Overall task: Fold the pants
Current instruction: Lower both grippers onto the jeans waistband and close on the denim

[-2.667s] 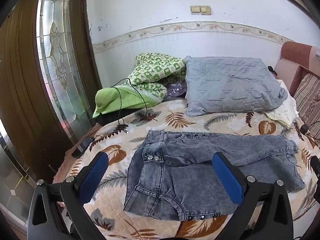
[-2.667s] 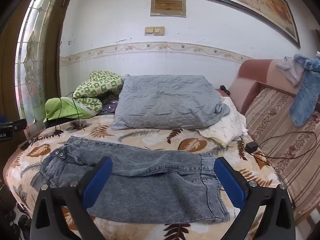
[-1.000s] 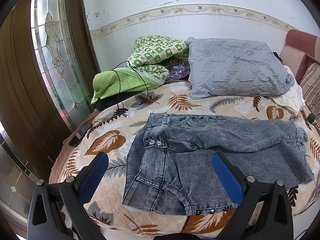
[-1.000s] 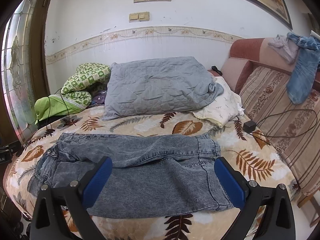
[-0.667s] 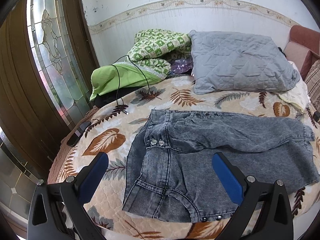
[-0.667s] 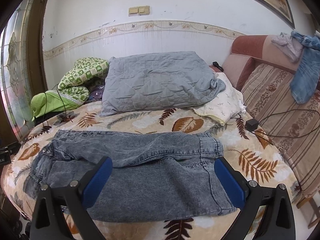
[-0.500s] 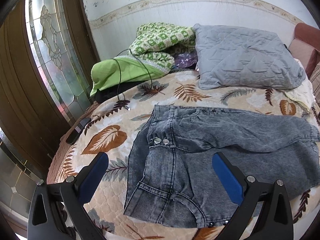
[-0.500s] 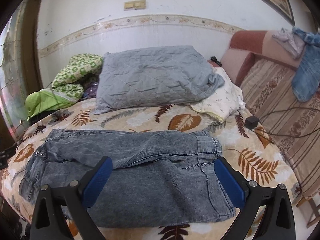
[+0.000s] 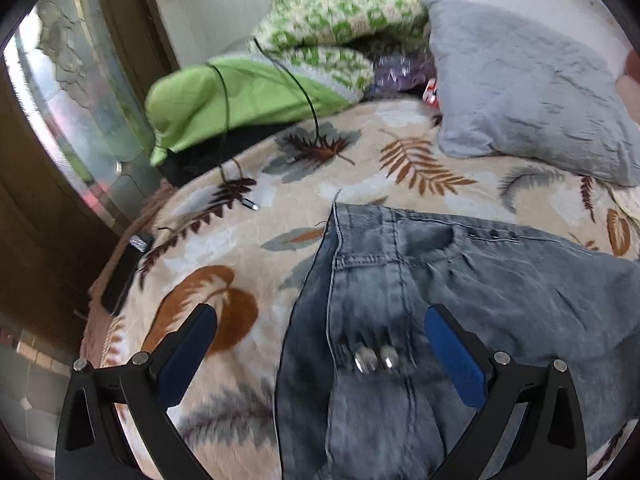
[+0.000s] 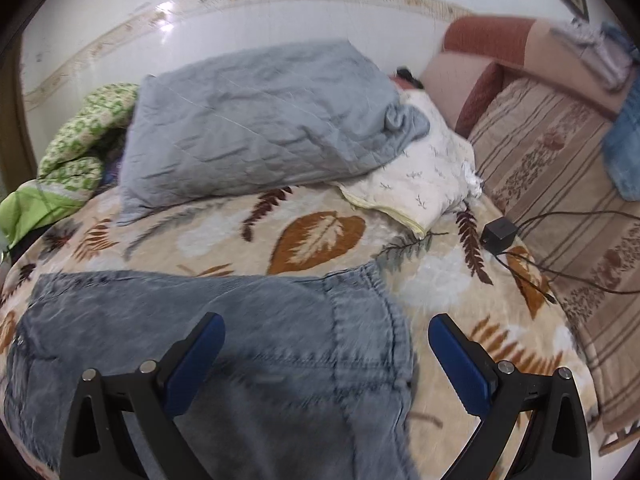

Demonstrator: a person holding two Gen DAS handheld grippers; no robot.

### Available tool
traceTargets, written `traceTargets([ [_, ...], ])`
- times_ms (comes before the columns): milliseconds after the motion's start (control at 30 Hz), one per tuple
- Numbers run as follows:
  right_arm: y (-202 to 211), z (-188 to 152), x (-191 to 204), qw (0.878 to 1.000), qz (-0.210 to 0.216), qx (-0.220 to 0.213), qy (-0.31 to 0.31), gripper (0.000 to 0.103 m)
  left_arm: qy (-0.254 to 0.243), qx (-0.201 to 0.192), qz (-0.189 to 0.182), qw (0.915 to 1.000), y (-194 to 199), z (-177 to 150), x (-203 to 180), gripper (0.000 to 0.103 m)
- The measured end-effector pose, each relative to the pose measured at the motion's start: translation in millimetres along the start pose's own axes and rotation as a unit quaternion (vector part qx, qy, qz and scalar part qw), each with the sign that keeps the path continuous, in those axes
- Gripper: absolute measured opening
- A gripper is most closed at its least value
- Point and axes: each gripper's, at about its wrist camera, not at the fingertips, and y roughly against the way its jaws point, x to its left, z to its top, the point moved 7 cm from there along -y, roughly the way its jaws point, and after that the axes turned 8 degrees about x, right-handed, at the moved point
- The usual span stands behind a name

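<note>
Pants (image 9: 460, 296) lie flat on the leaf-print bedspread (image 9: 360, 184), waistband to the left, leg hems to the right. Left gripper (image 9: 320, 344) is spread wide, gripping nothing, over the waistband; the two metal buttons (image 9: 374, 358) sit between its fingers. Right gripper (image 10: 326, 354) likewise wide, empty, over the hem end (image 10: 384, 320). Grey pillow (image 10: 260, 120) lies beyond the pants, well apart.
</note>
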Motion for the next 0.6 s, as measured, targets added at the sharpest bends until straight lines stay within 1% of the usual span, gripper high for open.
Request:
traceTargets([
  [67, -21, 13, -12, 1.000, 0.016, 0.021, -0.015, 0.103, -0.004, 0.024, 0.000, 0.9997, -19, 13, 3, 0.103],
  [100, -30, 18, -15, 0.999, 0.023, 0.031, -0.023, 0.103, -0.005, 0.038, -0.007, 0.9992, -31, 22, 5, 0.103],
  [200, -60, 37, -33, 0.995, 0.045, 0.064, -0.057, 0.101, 0.008, 0.062, -0.009, 0.9980, -55, 43, 12, 0.103],
  [267, -79, 46, -42, 0.993, 0.049, 0.083, -0.071, 0.093, 0.013, 0.073, -0.014, 0.9972, -67, 54, 14, 0.103],
  [333, -99, 52, -48, 0.990, 0.051, 0.106, -0.082, 0.086, 0.029, 0.083, -0.016, 0.9960, -79, 64, 17, 0.103],
  [367, -112, 53, -49, 0.988, 0.050, 0.123, -0.083, 0.082, 0.034, 0.087, -0.018, 0.9955, -83, 67, 17, 0.103],
  [433, -132, 52, -50, 0.984, 0.041, 0.150, -0.083, 0.078, 0.037, 0.097, -0.014, 0.9945, -92, 71, 17, 0.103],
  [500, -150, 50, -50, 0.982, 0.031, 0.169, -0.082, 0.078, 0.033, 0.106, -0.009, 0.9938, -100, 73, 18, 0.101],
  [533, -161, 47, -50, 0.980, 0.018, 0.183, -0.076, 0.076, 0.031, 0.110, -0.008, 0.9934, -102, 74, 18, 0.098],
  [567, -170, 42, -50, 0.977, 0.006, 0.200, -0.071, 0.072, 0.030, 0.114, -0.008, 0.9930, -104, 75, 19, 0.096],
  [600, -179, 36, -49, 0.973, 0.007, 0.219, -0.070, 0.067, 0.032, 0.120, -0.011, 0.9922, -108, 77, 21, 0.092],
])
